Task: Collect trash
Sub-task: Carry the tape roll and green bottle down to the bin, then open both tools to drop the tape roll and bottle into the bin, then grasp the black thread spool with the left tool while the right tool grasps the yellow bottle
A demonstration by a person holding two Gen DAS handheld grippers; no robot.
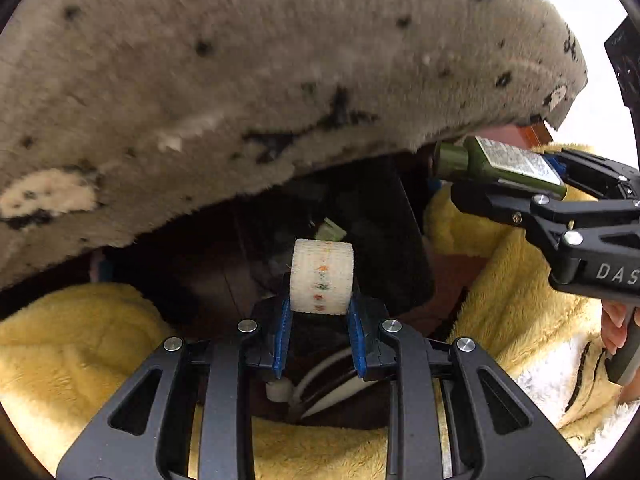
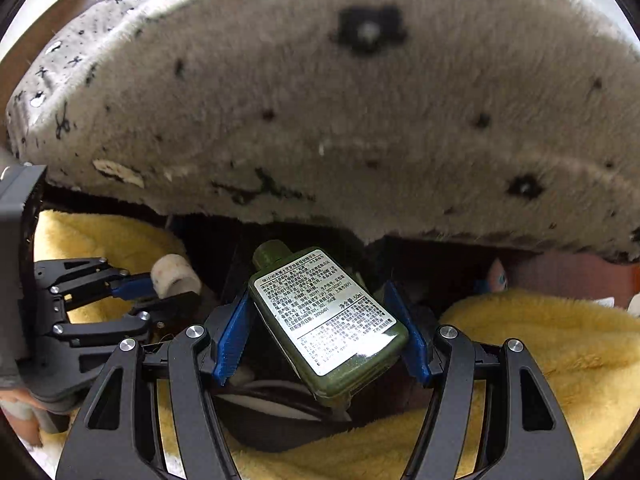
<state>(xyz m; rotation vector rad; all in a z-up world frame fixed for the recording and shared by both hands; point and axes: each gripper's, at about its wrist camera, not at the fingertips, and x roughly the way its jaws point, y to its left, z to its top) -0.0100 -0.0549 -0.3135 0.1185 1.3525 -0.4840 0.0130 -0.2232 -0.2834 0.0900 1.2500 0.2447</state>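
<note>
— While both tools hang over that dark gap between the yellow blanket [image 2: 540, 344] and the grey speckled cushion [image 2: 320, 100], how do the two pieces feel to you?

— I judge the tape roll [image 1: 321, 276] light and a bit springy. My left gripper [image 1: 320, 312] is nearly closed on its flat sides, low on the roll, so I'd squeeze no harder. It is white, woven, with a line of small orange and green marks round it.

— And the bottle?

— The green bottle [image 2: 326, 320] looks like stiff, smooth plastic — slippery, I'd guess. My right gripper [image 2: 324, 320] is about half open, its blue pads [image 2: 232, 332] pinching the bottle's narrow edges; it lies slanted, cap pointing away, silver label up. I'd rather hold it mid-body, as now.
</note>
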